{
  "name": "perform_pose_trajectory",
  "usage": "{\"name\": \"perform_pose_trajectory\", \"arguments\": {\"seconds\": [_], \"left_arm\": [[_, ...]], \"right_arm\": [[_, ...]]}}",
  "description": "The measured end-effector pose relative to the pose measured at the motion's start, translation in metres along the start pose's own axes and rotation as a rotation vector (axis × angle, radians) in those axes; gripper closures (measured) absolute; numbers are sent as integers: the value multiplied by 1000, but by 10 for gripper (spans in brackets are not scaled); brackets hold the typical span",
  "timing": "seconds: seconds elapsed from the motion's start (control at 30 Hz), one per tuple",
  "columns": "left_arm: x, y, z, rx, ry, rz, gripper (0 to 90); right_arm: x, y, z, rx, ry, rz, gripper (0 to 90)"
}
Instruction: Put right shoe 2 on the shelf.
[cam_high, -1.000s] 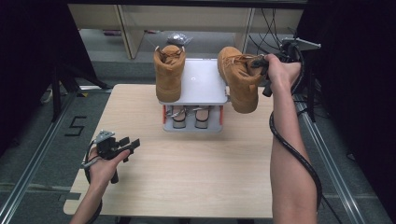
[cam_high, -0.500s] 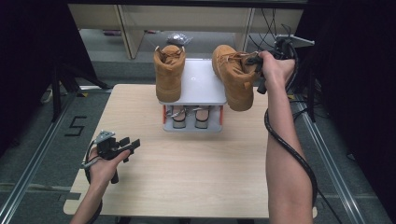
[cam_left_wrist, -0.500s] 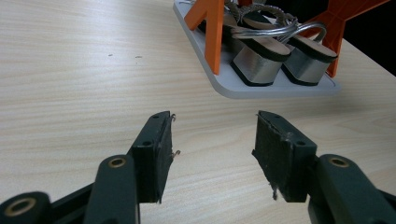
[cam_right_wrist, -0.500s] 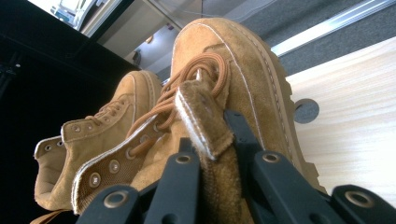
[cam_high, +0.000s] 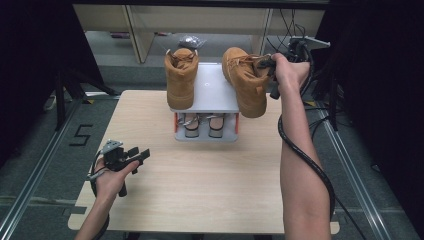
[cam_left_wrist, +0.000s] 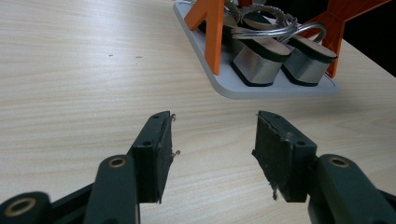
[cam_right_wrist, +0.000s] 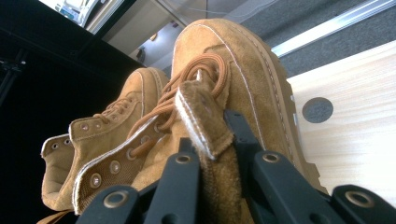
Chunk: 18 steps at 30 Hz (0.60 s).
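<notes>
Two-tier shoe rack (cam_high: 207, 95) at the far edge of the table (cam_high: 200, 190). One tan boot (cam_high: 180, 77) already stands on the top shelf; the right gripper (cam_high: 267, 62), jaws clamped on the tongue of the second boot (cam_high: 246, 80), holds it at the shelf's right edge, apparently not yet set down. The left gripper (cam_left_wrist: 212, 140) rests open near the table's front; silver sandals (cam_left_wrist: 275, 53) fill the lower tier.
</notes>
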<state>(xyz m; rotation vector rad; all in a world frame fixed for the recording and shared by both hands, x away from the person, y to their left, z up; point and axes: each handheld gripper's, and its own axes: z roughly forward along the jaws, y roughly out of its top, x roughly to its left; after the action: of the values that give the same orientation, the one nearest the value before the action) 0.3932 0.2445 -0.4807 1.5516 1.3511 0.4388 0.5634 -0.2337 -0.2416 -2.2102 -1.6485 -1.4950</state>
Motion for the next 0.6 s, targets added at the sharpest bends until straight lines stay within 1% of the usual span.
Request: {"name": "perform_pose_trajectory", "arguments": {"seconds": [0.03,0.1,0.13,0.17,0.2,0.23,0.33,0.37,0.4,0.47,0.5,0.53,0.6], "left_arm": [[0,0,0,0,0,0,456],[0,0,0,-1,-1,0,456],[0,0,0,0,-1,0,456],[0,0,0,0,0,-1,456],[0,0,0,0,1,0,456],[0,0,0,0,1,-1,456],[0,0,0,0,-1,0,456],[0,0,0,1,0,1,456],[0,0,0,1,-1,1,456],[0,0,0,0,0,0,456],[1,0,0,0,0,0,456],[1,0,0,1,-1,0,456],[1,-1,0,-1,-1,-1,456]], "right_arm": [[0,0,1,-2,-1,-8,844],[2,0,2,8,2,10,843],[2,-1,3,3,0,-3,843],[3,-1,4,0,0,0,843],[5,-1,4,11,3,13,843],[4,-1,5,2,3,-7,843],[7,-2,8,4,10,4,843],[7,-2,9,-2,5,-7,843],[8,-2,10,3,12,2,843],[9,-2,12,5,10,-4,843],[9,-2,13,3,6,-17,842],[11,-3,14,10,14,2,842],[11,-3,17,4,11,-4,842]]}}
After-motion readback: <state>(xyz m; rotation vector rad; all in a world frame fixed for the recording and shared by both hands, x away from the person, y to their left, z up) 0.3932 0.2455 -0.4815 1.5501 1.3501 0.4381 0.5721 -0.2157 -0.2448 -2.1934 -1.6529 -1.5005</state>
